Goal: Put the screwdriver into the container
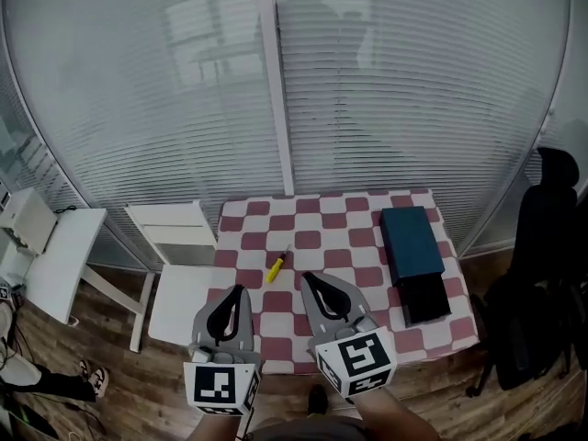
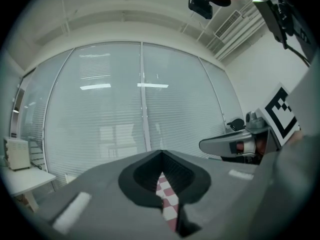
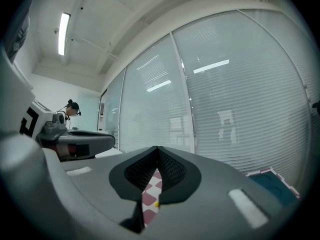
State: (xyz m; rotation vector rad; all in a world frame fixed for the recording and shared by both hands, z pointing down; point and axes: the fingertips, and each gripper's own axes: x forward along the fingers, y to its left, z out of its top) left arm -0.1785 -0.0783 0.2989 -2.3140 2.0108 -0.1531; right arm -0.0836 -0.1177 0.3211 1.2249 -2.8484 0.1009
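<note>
The container (image 1: 412, 241) sits on the 3 o'clock side of the table (image 1: 276, 208). It is a dark teal box lying lengthwise from 12 to 6, with a black section (image 1: 426, 299) touching its near end at about 4 o'clock. The teal top looks flat and closed, and no view shows what is inside either part (the right gripper view catches only one teal corner). Nothing rests on top of it.

The screwdriver (image 1: 277, 265) lies outside it, well apart, on the red-and-white checked cloth (image 1: 360, 208) at roughly 9 o'clock from the table's middle. Its yellow handle is nearer the person and its shaft points toward 1 o'clock.

Both grippers hang level over the table's 6 o'clock edge, side by side. The left gripper (image 1: 238, 289) has its jaw tips pressed together with nothing between them — only cloth shows through the gap behind the tips. The right gripper (image 1: 307, 277) is likewise closed and empty, just short of the screwdriver and at 5 o'clock from it.

A white chair (image 1: 175, 246) stands against the table's 9 o'clock side, and a black office chair (image 1: 544, 274) stands past its 3 o'clock side.
</note>
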